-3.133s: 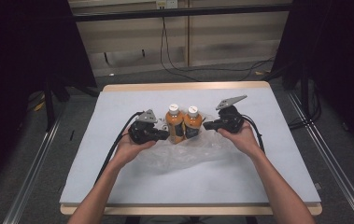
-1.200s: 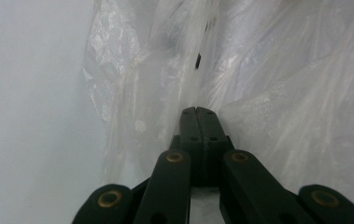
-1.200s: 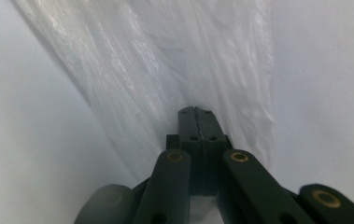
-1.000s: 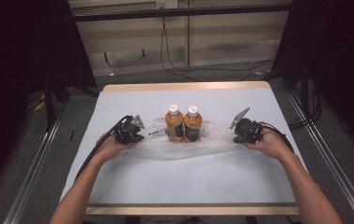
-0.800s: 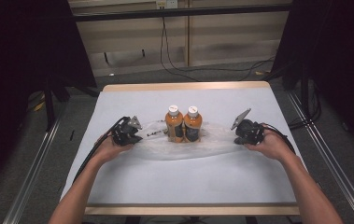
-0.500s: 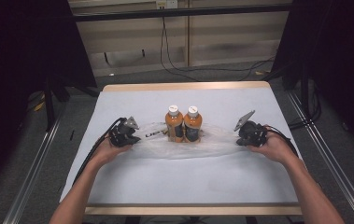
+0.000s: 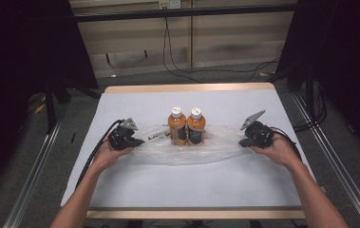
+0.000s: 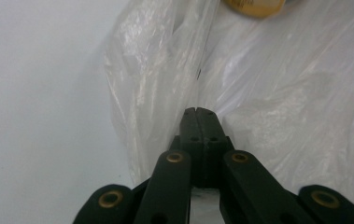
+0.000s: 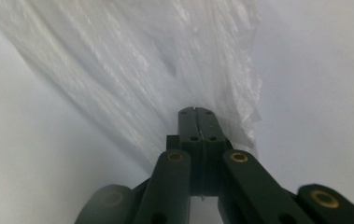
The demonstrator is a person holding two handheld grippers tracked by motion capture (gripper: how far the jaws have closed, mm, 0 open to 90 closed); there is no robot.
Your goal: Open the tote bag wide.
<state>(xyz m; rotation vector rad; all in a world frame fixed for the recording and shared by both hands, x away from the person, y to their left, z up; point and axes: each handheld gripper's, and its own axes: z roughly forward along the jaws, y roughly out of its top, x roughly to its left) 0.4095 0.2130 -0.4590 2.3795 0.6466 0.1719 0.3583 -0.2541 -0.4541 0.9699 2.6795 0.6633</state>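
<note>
White bench (image 7: 177,190), dark room behind. Item: clear plastic bag (image 7: 215,145), flat mid-bench under two orange bottles (image 7: 187,127). Film thin, limp, slippery, tear-prone; bottles weigh it down. Hold at edges. My left tool (image 7: 137,141) and right tool (image 7: 242,142) pinch opposite ends, jaws closed on film.

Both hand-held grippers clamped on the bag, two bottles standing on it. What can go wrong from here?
1. The two orange bottles stand upright on the clear plastic bag; more outward pull could tip them.
2. The left hand-held gripper and the right hand-held gripper each pinch just a thin fold near the bag's edge, so the film may slip out or tear.
</note>
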